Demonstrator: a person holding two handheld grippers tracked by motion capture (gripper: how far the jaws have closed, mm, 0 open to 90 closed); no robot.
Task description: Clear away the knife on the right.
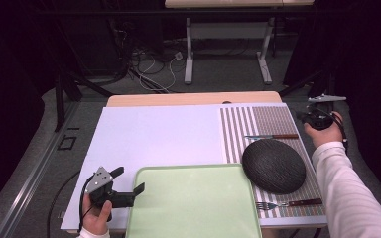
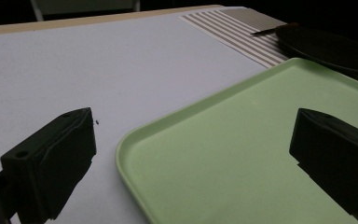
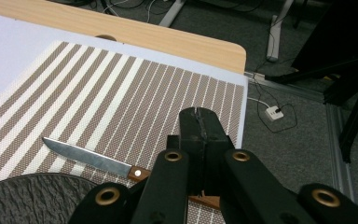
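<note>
Broad white tabletop sheet (image 1: 154, 134) across the table. On its near edge, pale green rectangular plastic tray (image 1: 193, 203) with rounded corners; to the right, brown-and-white striped woven placemat (image 1: 263, 124). On the placemat, round dark textured plate (image 1: 274, 165), set between wooden-handled steel knife (image 1: 273, 136) on the far side and wooden-handled steel fork (image 1: 290, 203) on the near side.

Right forearm in a white sleeve (image 1: 347, 193), reaching up the table's right edge, wrist bent inward. Right gripper (image 3: 199, 122) above the knife's handle end, jaws pressed together, empty.

Left hand (image 1: 96, 218) low at the near left corner. Left gripper (image 1: 129, 181) held level, jaws wide apart, straddling the tray's left corner.
</note>
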